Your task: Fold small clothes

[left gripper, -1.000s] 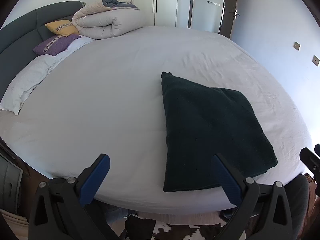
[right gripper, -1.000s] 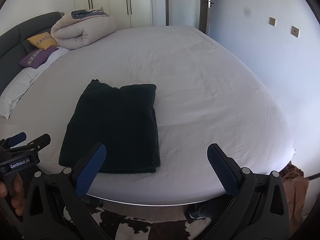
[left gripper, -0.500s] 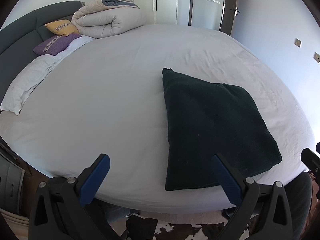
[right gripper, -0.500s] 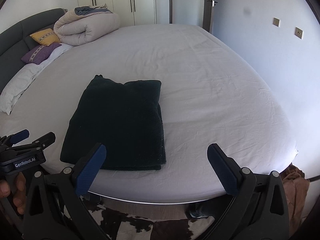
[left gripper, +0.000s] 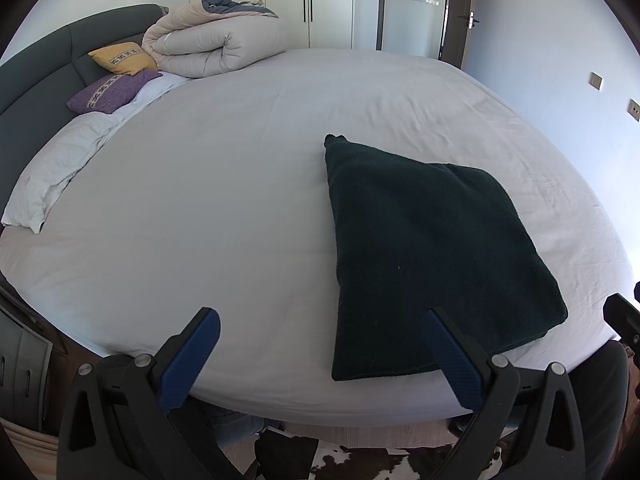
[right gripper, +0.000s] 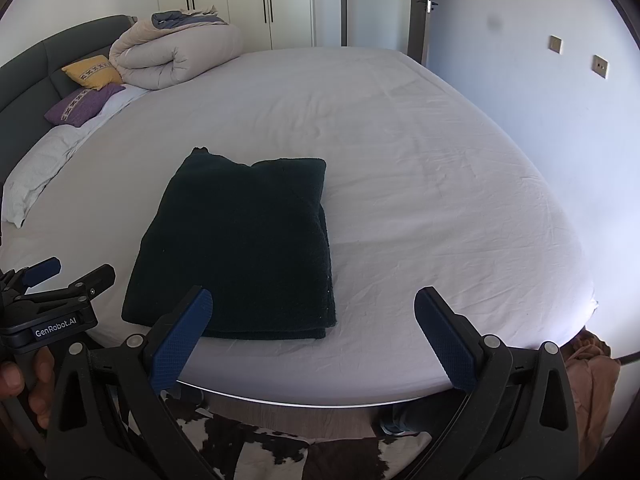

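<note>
A dark green garment (left gripper: 428,256) lies folded into a flat rectangle on the white bed sheet (left gripper: 224,200) near the front edge; it also shows in the right wrist view (right gripper: 240,248). My left gripper (left gripper: 320,356) is open and empty, held off the front edge of the bed, with its right finger in front of the garment's near edge. My right gripper (right gripper: 312,336) is open and empty, just short of the garment's near right corner. The left gripper also shows at the left of the right wrist view (right gripper: 64,280).
A rolled beige duvet (left gripper: 216,44), a yellow cushion (left gripper: 124,58), a purple cushion (left gripper: 112,90) and a white pillow (left gripper: 52,176) lie at the far left by the grey headboard. A cowhide rug (right gripper: 280,452) covers the floor below. A wall stands at the right.
Both grippers have moved a little forward towards the bed, so the garment appears slightly nearer. Both stay open. The garment has not moved.
</note>
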`<state>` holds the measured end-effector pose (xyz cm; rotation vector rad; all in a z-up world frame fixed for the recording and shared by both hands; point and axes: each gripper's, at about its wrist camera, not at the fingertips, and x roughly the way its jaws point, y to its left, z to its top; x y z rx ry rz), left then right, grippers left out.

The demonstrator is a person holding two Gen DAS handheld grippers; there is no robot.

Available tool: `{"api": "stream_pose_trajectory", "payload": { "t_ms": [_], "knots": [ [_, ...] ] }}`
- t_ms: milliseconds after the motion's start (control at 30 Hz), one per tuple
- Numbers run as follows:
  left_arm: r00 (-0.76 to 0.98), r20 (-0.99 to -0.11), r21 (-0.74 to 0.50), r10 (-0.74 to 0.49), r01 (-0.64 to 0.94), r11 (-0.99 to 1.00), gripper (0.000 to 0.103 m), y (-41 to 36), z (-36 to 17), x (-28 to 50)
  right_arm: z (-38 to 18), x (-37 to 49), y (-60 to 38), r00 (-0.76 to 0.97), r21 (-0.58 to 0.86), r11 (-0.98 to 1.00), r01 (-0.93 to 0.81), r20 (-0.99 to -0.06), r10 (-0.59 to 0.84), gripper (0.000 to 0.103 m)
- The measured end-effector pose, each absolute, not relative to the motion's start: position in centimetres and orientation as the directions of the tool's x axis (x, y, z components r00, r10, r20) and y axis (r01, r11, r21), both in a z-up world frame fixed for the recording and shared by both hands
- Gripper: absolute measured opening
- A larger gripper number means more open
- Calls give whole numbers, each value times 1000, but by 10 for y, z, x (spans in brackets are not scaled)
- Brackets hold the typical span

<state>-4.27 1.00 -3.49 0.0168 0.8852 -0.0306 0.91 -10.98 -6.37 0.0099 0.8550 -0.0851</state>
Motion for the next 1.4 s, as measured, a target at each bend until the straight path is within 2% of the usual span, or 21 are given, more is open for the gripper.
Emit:
{"api": "stream_pose_trajectory", "payload": {
  "t_ms": [1400],
  "knots": [
    [629, -777, 3, -23, 39, 999, 103, 10, -36, -42, -66, 10, -107, 650, -25, 997, 79, -757, -71, 103]
  ]
}}
